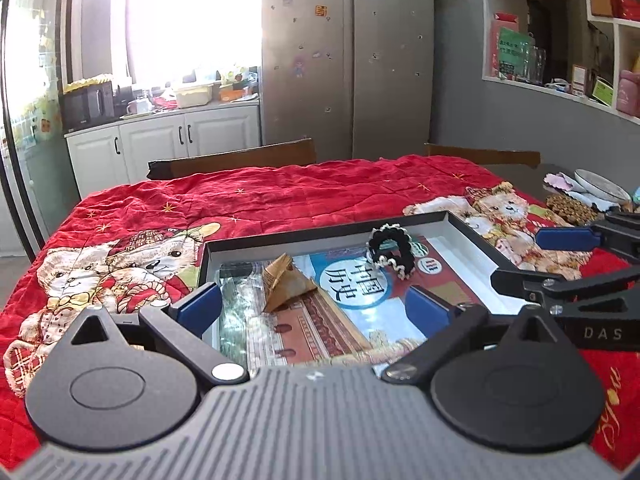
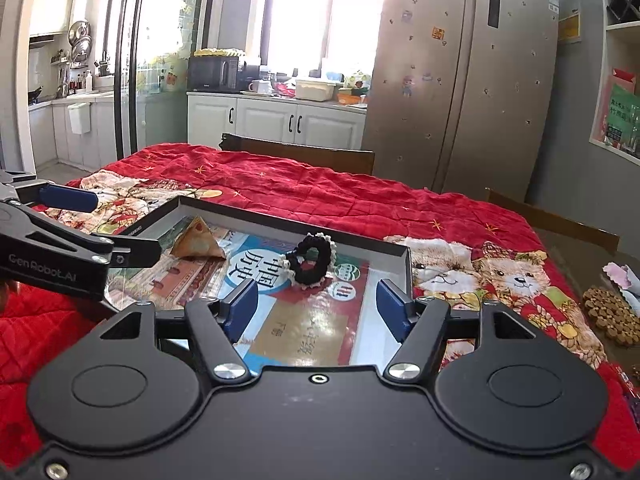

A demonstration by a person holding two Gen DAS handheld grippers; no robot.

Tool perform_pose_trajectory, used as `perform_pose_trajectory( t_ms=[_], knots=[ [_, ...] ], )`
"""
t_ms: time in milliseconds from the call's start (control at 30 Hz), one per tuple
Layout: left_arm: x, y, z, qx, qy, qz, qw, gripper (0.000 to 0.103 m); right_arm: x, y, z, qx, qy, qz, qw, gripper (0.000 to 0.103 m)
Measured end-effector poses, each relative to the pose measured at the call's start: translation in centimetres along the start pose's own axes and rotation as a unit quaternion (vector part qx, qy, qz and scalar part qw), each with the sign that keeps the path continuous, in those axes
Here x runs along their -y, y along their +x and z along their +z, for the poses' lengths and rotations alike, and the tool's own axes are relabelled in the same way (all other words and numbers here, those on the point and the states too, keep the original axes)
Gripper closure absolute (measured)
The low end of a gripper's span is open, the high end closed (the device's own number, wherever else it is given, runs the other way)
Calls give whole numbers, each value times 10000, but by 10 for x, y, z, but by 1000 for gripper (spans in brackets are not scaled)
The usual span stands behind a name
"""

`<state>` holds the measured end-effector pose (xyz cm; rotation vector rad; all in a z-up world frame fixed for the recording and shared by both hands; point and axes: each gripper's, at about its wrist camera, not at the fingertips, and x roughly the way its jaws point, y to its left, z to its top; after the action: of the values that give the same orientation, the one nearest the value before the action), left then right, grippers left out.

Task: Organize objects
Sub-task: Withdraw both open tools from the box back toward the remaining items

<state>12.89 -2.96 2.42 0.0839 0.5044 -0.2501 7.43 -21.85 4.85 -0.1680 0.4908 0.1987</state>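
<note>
- Blue-padded jaws of the left gripper [image 1: 316, 306] are spread wide with nothing between them; those of the right gripper [image 2: 316, 310] are parted and equally empty.
- Both are held over a shallow dark tray [image 1: 472, 232].
- A book [image 2: 304, 332], a black scrunchie [image 2: 310, 264] and a folded paper pyramid [image 1: 284, 284] are contained in it.
- A red quilt [image 1: 280, 196] is spread beneath; a cork trivet [image 2: 612, 316] lies well apart.

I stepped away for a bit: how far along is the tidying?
Done: the book, the paper packet and the black scrunchie lie in the box. In hand: nothing; left gripper and right gripper are open. Left: the cork mat remains outside.
</note>
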Motion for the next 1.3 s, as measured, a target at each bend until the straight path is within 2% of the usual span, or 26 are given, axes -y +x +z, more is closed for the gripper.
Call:
perform_pose_trajectory(
  t_ms=[567, 1000, 1300],
  knots=[
    [18, -41, -24, -97, 463, -280, 9985, 1, 7, -38, -26, -108, -114, 25, 9999, 39],
    [40, -65, -57, -361, 889, -941, 9909, 1, 10, -66, -66, -367, -15, 147, 9992, 40],
    [56, -69, -76, -635, 1084, -1501, 9806, 1, 6, -71, -91, -601, 190, 299, 9976, 46]
  ],
)
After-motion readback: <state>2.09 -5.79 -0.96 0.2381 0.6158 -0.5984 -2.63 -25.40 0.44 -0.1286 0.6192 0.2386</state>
